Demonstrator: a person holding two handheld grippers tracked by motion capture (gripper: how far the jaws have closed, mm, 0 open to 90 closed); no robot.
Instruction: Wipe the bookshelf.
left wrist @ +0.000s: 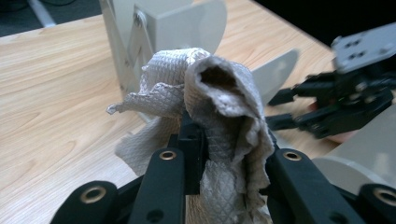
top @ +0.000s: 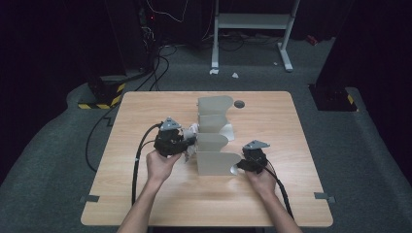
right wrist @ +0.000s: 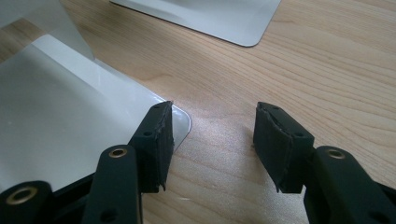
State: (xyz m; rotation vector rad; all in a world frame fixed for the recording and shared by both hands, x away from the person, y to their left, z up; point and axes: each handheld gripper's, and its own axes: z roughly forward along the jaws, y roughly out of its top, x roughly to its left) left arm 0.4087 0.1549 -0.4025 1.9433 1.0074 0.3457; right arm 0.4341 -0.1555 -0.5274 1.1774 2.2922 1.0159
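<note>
Over on the left, the left gripper (top: 187, 144) has its jaws clamped on a crumpled paper towel (left wrist: 205, 107), and the wad sits just beside the grey metal file rack (top: 214, 138), off the wooden table (top: 145, 194). It looks a light, soft, springy thing, easy to crush and easy to tear, with a quilted surface that should not slip; the pinch near the base of the bunch seems the right place, since the loose flaps would only pull free. In the left gripper view the towel stands up out of the jaws, its long axis running along the gripper and its rolled, open end pointing away towards the rack.

Moving right, the rack's dividers stand upright in a row running away from the person. At its near right corner the right gripper (right wrist: 212, 140) rests low on the table, jaws apart and holding nothing, one pad at the rounded corner of the rack's base plate (right wrist: 70, 121).
</note>
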